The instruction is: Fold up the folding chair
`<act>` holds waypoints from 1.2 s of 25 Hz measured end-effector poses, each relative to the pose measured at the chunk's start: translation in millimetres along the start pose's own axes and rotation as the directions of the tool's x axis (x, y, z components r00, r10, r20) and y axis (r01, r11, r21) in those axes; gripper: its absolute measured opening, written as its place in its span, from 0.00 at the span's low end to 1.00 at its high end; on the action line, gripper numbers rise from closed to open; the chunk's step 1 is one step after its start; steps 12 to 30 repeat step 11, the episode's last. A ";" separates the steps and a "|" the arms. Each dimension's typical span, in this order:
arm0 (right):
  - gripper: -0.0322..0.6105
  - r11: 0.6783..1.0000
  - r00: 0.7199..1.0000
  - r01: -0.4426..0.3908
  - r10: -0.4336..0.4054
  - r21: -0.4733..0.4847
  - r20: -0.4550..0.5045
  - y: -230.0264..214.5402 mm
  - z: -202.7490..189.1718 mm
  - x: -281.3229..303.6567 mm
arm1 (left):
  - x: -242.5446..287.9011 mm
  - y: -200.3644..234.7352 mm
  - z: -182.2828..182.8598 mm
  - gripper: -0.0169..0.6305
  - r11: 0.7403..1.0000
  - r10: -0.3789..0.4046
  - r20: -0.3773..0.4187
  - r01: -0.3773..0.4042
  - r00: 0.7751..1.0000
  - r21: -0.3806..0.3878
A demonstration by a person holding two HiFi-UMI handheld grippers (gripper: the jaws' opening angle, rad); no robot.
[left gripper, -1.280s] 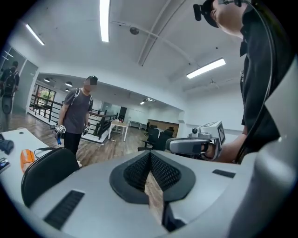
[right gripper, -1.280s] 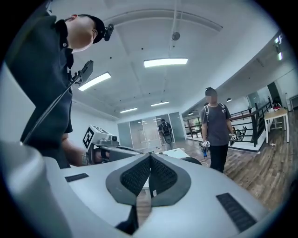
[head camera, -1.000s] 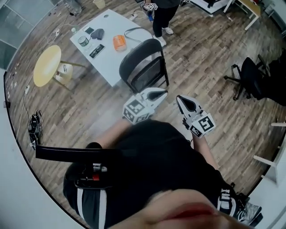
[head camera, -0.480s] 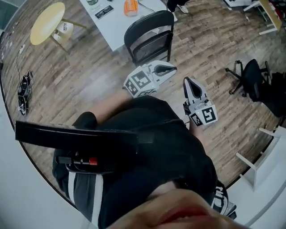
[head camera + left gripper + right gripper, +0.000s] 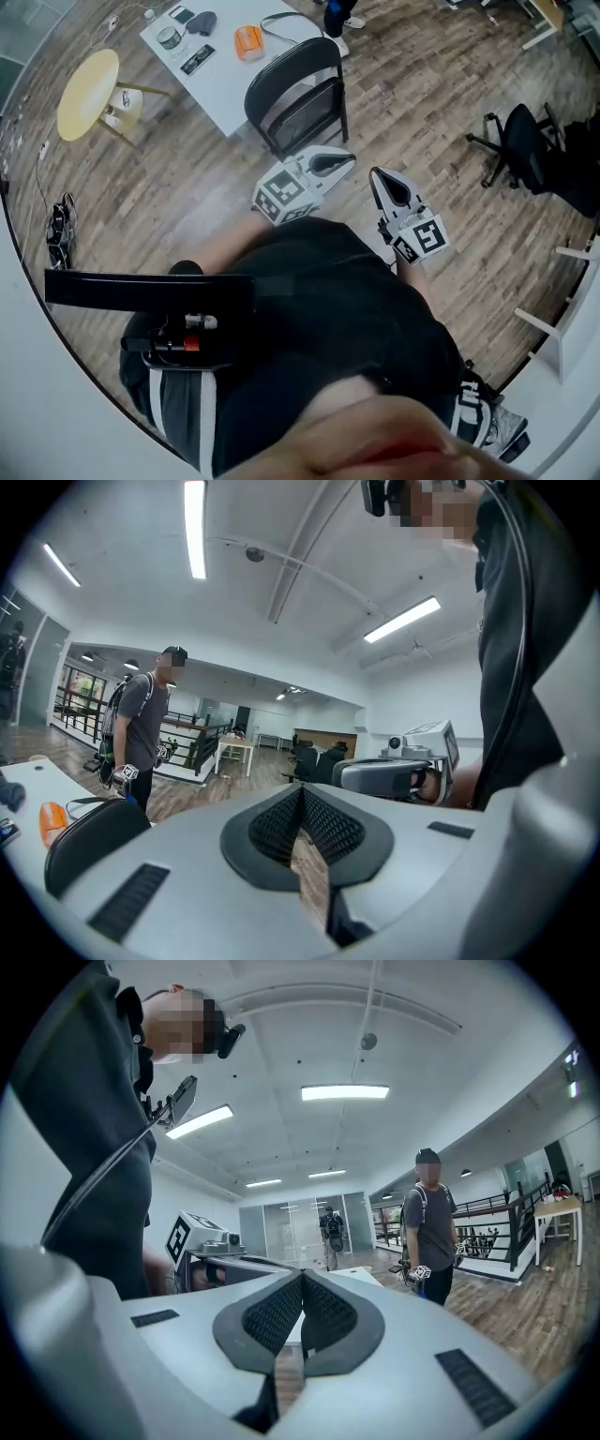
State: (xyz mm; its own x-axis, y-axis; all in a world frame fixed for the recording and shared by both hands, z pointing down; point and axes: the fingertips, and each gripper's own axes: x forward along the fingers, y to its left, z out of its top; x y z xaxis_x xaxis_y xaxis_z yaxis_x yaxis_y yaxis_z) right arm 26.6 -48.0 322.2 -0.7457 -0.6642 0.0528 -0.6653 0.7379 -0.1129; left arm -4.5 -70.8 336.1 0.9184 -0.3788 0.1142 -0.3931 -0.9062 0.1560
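Observation:
The black folding chair stands unfolded on the wood floor, its back turned to me, beside a white table. My left gripper hovers just on my side of the chair, shut and empty. To its right my right gripper is also shut with nothing in it. In the left gripper view the shut pads point past the chair's back at the lower left, with the right gripper beyond. In the right gripper view the pads meet, and the left gripper shows at the left.
The white table carries an orange object and small items. A round yellow table stands at the left and a black office chair at the right. A person with a backpack stands beyond the table.
The head view has swung, so the chair and tables sit a little differently in the picture. Both grippers stay shut and close together in front of my body.

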 end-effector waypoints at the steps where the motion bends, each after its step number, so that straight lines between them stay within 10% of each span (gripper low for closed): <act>1: 0.07 1.000 1.000 0.002 -0.002 0.000 0.001 -0.8 0.4 0.1 | 0.6 0.8 0.0 0.04 1.000 0.000 0.000 0.000 1.000 -0.001; 30: 0.07 1.000 1.000 0.010 -0.010 0.001 -0.006 -3.4 6.2 -4.1 | 2.1 -1.6 5.2 0.04 1.000 -0.001 0.001 0.001 1.000 -0.007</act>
